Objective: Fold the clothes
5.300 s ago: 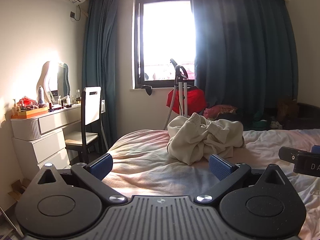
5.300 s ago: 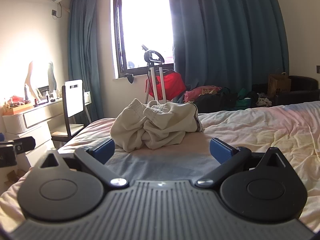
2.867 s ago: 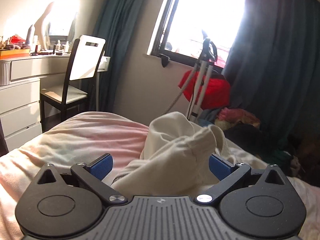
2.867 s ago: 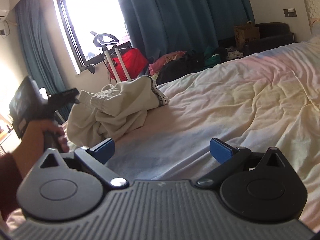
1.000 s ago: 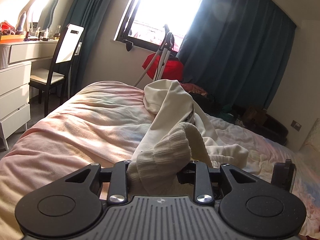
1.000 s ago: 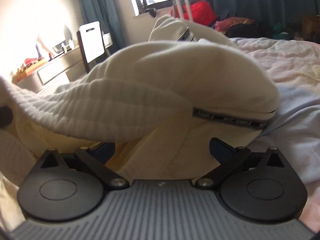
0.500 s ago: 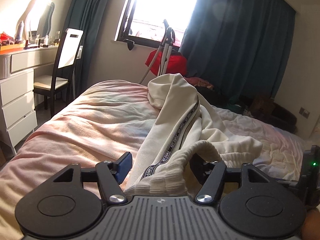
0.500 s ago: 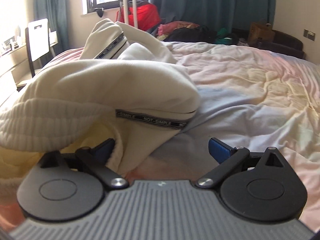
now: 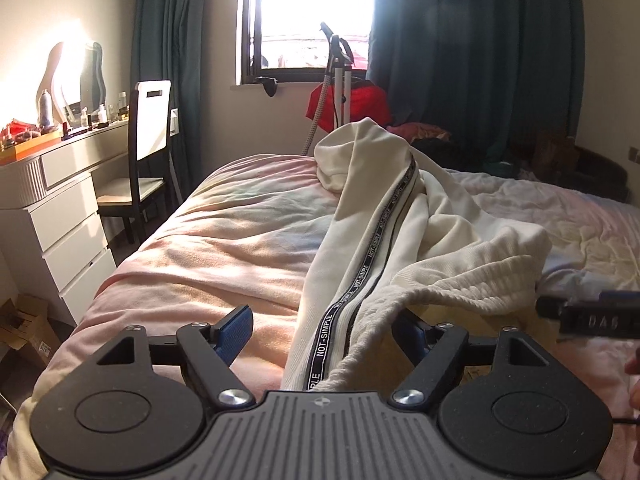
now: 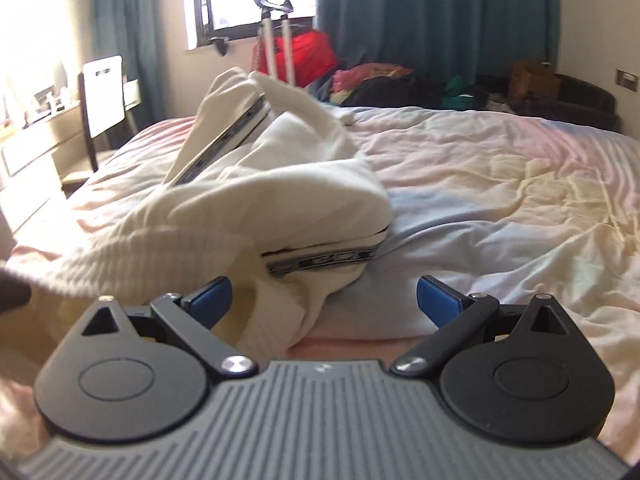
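Note:
Cream trousers (image 9: 400, 208) with a black "NOT-SIMPLE" side stripe lie crumpled on the pale pink bed (image 9: 224, 240). My left gripper (image 9: 322, 334) is open, and the striped leg and ribbed waistband (image 9: 460, 280) lie loose between its blue pads. In the right wrist view the same trousers (image 10: 288, 184) lie ahead and to the left. My right gripper (image 10: 322, 302) is open, and a fold of cloth reaches in beside its left pad. The right gripper (image 9: 592, 322) also shows at the right edge of the left view, just beyond the waistband.
A white dresser (image 9: 52, 208) with a mirror and a chair (image 9: 148, 152) stand left of the bed. A garment steamer with a red bag (image 9: 344, 96) is under the window. Clothes are piled on the floor (image 10: 384, 80) beyond the bed. The bedding to the right (image 10: 500, 200) is bare.
My left gripper, shut on the ribbed waistband a second ago, has opened and let it go. The right gripper has drawn back from under the trousers, which have settled lower on the bed.

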Demonstrator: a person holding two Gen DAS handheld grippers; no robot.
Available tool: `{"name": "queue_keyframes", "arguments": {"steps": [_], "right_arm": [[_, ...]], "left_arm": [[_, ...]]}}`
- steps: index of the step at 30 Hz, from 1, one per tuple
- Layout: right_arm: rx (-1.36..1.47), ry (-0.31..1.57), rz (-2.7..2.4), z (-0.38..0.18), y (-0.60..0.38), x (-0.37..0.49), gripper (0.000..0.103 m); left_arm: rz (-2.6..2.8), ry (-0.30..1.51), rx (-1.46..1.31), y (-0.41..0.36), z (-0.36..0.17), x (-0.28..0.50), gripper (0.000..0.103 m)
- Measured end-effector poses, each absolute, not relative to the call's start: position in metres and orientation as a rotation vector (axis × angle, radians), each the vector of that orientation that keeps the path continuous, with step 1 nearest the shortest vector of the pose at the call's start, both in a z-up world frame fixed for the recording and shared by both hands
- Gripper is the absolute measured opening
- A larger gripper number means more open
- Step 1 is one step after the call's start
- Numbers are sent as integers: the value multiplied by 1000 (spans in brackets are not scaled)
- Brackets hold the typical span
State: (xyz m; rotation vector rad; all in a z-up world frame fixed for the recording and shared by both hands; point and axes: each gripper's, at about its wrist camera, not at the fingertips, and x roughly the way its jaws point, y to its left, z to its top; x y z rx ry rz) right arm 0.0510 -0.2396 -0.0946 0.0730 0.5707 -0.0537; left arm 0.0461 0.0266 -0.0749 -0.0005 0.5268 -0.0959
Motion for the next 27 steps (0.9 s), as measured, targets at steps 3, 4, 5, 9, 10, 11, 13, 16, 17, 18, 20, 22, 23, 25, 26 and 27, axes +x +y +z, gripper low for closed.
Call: {"name": "queue_keyframes", "arguments": {"steps": [3,4,5,9,10,11,13,16,17,18,20,22,23,25,26,27], "right_arm": [[5,551,30,-98,-214,58,101],[-25,542,32,-100,-207,63,101],[-56,543,27,-103,-202,70,101],[-165,589,-6,-123,-189,99,100],[-173,606,-15,-128,-190,104,99],[-149,617,-24,-131,-195,106,88],[-67,634,-41,-132,-207,108,72],[-1,615,-84,-125,-221,103,44],[2,607,-98,-122,-223,100,35],[8,600,-106,-121,-226,97,30],[31,588,-138,-116,-232,88,15],[56,575,-176,-112,-238,78,14],[55,555,-201,-107,-241,70,14],[40,490,-266,-95,-243,49,14],[41,456,-305,-89,-246,38,15],[49,432,-345,-84,-250,29,14]], "left_arm": [[-68,532,-70,37,-73,50,78],[-64,530,-85,39,-72,51,78],[-62,525,-95,41,-71,51,78],[-58,499,-98,41,-70,49,78],[-58,494,-96,40,-69,48,78],[-58,488,-91,39,-69,48,78],[-62,478,-81,37,-69,47,78],[-70,463,-65,34,-68,45,78],[-72,458,-60,33,-68,44,78],[-75,453,-55,31,-68,44,78],[-83,443,-39,28,-67,41,78],[-96,437,-26,25,-66,38,78],[-106,435,-20,24,-65,36,78],[-128,436,-3,20,-65,33,78],[-140,436,6,18,-65,31,79],[-151,436,15,16,-64,30,79]]}}
